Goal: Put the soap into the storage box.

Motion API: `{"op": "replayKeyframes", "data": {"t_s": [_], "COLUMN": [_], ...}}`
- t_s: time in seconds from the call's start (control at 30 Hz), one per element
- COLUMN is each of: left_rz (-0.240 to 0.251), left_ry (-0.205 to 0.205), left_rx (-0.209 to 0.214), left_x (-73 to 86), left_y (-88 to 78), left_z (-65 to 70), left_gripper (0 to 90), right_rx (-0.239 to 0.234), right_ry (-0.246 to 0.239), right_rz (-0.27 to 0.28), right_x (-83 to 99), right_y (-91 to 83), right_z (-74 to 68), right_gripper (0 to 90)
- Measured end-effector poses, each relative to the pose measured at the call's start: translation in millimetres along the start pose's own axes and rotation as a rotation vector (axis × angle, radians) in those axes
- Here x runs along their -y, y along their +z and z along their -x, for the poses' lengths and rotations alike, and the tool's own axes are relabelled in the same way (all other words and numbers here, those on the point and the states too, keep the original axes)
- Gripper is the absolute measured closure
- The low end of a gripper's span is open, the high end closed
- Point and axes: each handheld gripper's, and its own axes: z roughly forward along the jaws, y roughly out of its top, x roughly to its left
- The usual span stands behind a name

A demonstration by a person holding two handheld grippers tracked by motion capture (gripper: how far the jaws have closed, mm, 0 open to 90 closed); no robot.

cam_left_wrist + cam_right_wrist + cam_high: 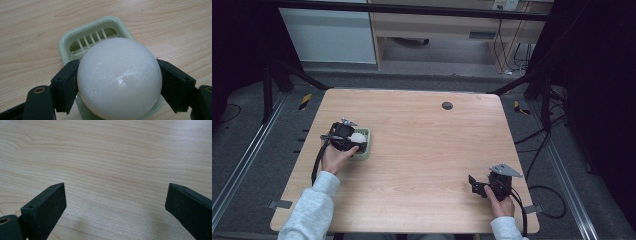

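Note:
A white egg (119,78) is clamped between the two black jaws of my left gripper (119,85). It hangs right over a pale green egg slicer (75,41) whose slotted bed shows behind it. In the high view the left gripper (349,138) sits at the table's left side, above the slicer (364,150), with the egg (357,137) in it. My right gripper (476,186) is near the front right corner of the table, jaws wide apart over bare wood, and the right gripper view (115,205) shows nothing between them.
The wooden table (422,150) has a round dark grommet (447,105) near its far edge. Cables trail from both grippers off the table. Black frame posts and floor cables stand around the table, with a desk behind.

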Motion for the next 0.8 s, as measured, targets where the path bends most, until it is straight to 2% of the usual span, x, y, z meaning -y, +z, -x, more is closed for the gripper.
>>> {"op": "replayKeyframes", "data": {"t_s": [0.4, 0.8], "left_rz": [-0.010, 0.001], "left_ry": [-0.011, -0.016], "left_rx": [0.002, 0.010], "left_x": [5.7, 8.4], "left_y": [5.5, 6.9], "left_z": [-1.7, -1.8], "left_gripper": [23.9, 23.7], "right_rx": [-0.001, 0.000], "right_ry": [-0.001, 0.002], "right_rz": [-0.001, -0.002], "right_x": [0.0, 0.1], "right_y": [0.1, 0.1], "right_z": [0.0, -0.4], "right_gripper": [3.9, 3.9]}}
